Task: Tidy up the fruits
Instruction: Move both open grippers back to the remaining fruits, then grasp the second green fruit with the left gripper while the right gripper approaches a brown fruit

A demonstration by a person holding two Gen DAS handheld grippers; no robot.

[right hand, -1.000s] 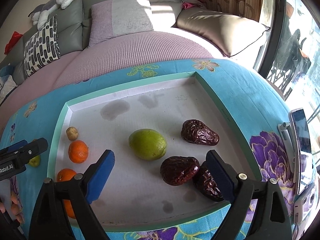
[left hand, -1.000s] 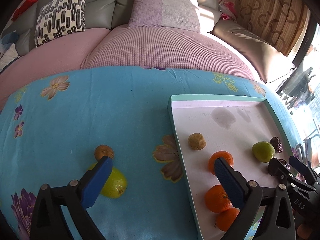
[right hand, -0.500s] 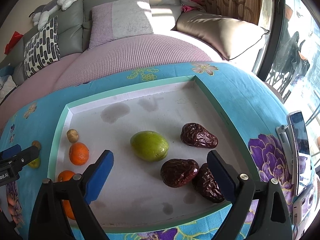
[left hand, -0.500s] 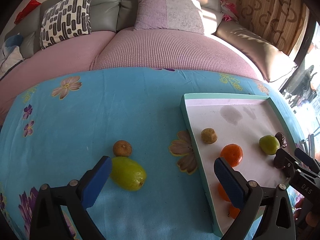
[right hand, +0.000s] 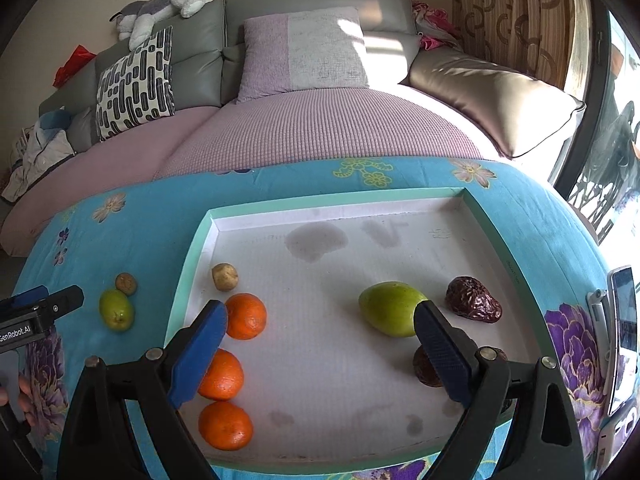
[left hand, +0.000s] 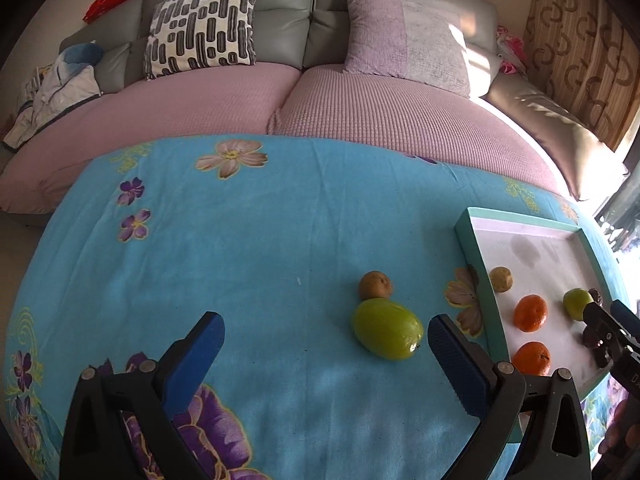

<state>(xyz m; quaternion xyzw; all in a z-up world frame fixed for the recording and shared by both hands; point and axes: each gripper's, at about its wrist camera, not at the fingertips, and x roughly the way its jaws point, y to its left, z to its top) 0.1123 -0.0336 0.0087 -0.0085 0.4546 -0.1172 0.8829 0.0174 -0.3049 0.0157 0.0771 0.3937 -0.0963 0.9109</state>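
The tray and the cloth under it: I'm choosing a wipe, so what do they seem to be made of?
The tray looks like matte white foam or paperboard with a mint-green rim; grey blotches suggest it soaks up liquid. The cloth looks like soft, napped fabric, perhaps fleece, printed with flowers; its surface is fuzzy and without shine.

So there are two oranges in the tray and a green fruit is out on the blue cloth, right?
Not quite: the tray holds three oranges, as the right wrist view shows. The green fruit does lie outside it on the blue cloth.
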